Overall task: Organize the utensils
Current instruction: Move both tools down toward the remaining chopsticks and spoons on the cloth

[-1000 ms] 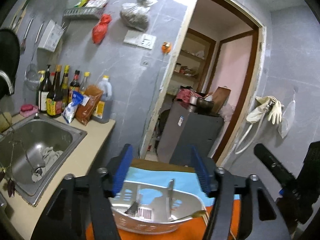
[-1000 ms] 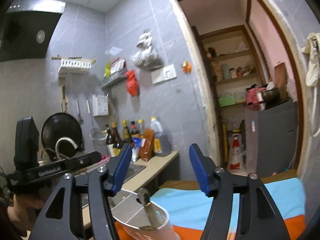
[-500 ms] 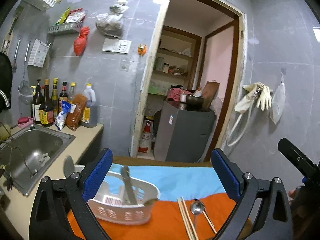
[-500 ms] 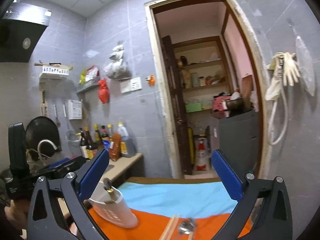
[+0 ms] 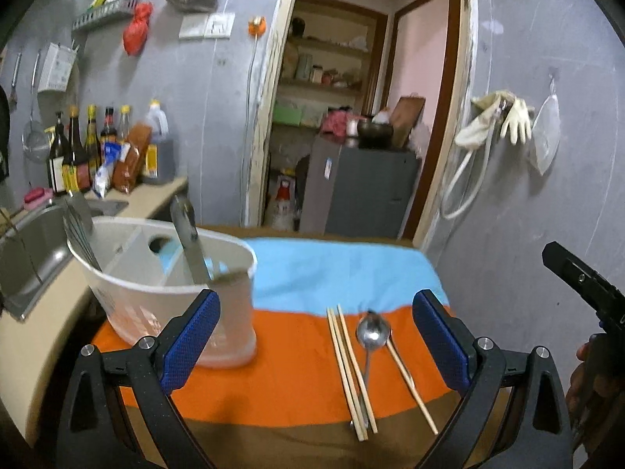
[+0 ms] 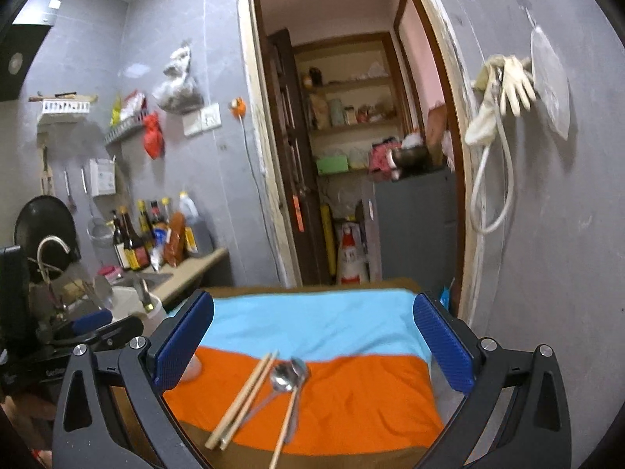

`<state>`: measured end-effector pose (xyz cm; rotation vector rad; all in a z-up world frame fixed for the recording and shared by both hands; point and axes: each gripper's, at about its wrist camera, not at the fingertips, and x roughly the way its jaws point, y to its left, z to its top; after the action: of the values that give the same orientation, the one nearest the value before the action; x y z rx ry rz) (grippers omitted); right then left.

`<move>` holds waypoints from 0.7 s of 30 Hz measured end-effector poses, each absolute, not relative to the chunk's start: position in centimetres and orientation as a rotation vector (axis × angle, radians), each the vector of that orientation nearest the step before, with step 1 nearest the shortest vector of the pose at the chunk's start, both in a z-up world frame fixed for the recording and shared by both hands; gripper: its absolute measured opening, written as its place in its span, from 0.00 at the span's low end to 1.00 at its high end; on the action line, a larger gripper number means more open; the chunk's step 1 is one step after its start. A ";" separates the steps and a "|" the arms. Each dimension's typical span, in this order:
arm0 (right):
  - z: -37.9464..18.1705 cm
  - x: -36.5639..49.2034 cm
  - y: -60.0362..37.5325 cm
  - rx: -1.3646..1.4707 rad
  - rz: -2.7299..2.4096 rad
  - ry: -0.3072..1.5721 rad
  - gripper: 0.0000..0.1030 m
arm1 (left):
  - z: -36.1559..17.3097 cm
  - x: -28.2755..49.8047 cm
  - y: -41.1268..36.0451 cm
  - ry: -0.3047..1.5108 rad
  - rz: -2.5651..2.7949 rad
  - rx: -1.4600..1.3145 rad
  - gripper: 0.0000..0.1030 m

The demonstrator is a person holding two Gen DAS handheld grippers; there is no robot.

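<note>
Where labels blur, sauce bottles [image 5: 74, 152] unreadable

The cloth [image 5: 297, 375] on the bench is banded: sky blue at the far side, bright orange in the middle, brown along the near edge. The chopsticks [image 5: 349, 371] are pale tan wood. The spoon [image 5: 373, 332] is shiny silver. The utensil holder [image 5: 164, 293] is translucent white plastic, with grey metal utensils [image 5: 189, 238] standing in it. The left claw [image 5: 316, 336] has a black frame with dimpled blue pads; the right claw [image 6: 312, 348] has the same black frame and blue textured pads. The wall [image 5: 218, 90] is grey tile. The rubber gloves [image 5: 504, 117] hanging on it are cream. A bag [image 5: 136, 29] on the wall is red. The counter [image 5: 35, 336] beside the steel sink is beige.
</note>
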<state>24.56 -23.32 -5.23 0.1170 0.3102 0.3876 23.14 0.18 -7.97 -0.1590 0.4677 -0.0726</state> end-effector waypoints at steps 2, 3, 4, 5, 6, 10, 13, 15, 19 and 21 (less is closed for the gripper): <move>-6.4 25.3 -23.5 0.124 0.398 0.351 1.00 | -9.0 23.5 -0.2 0.497 -0.076 -0.160 0.94; -6.9 25.6 -23.6 0.131 0.405 0.365 1.00 | -9.6 23.6 -0.4 0.509 -0.080 -0.161 0.94; -7.4 25.8 -23.7 0.137 0.411 0.379 1.00 | -10.0 23.7 -0.5 0.519 -0.083 -0.160 0.94; -7.9 26.1 -23.7 0.141 0.418 0.393 0.99 | -10.5 23.9 -0.7 0.532 -0.085 -0.159 0.94; -8.4 26.4 -23.7 0.143 0.429 0.408 0.98 | -11.0 24.2 -0.9 0.548 -0.088 -0.156 0.94; -10.4 28.0 -23.3 0.147 0.467 0.483 0.86 | -12.7 24.9 -1.4 0.596 -0.110 -0.159 0.93; -11.6 29.2 -22.9 0.138 0.485 0.539 0.76 | -13.7 25.8 -1.4 0.638 -0.120 -0.161 0.88; -12.4 30.0 -22.6 0.136 0.500 0.579 0.69 | -14.4 26.4 -1.4 0.670 -0.129 -0.170 0.78; -13.7 31.3 -22.1 0.123 0.529 0.644 0.58 | -15.7 27.6 -1.1 0.741 -0.144 -0.194 0.58; -14.4 32.0 -21.7 0.117 0.549 0.679 0.51 | -16.1 28.1 -0.9 0.770 -0.153 -0.207 0.52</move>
<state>31.98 -21.74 -14.36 0.1165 0.6792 0.5490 28.06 -0.95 -16.08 -0.2073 0.7699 -0.1531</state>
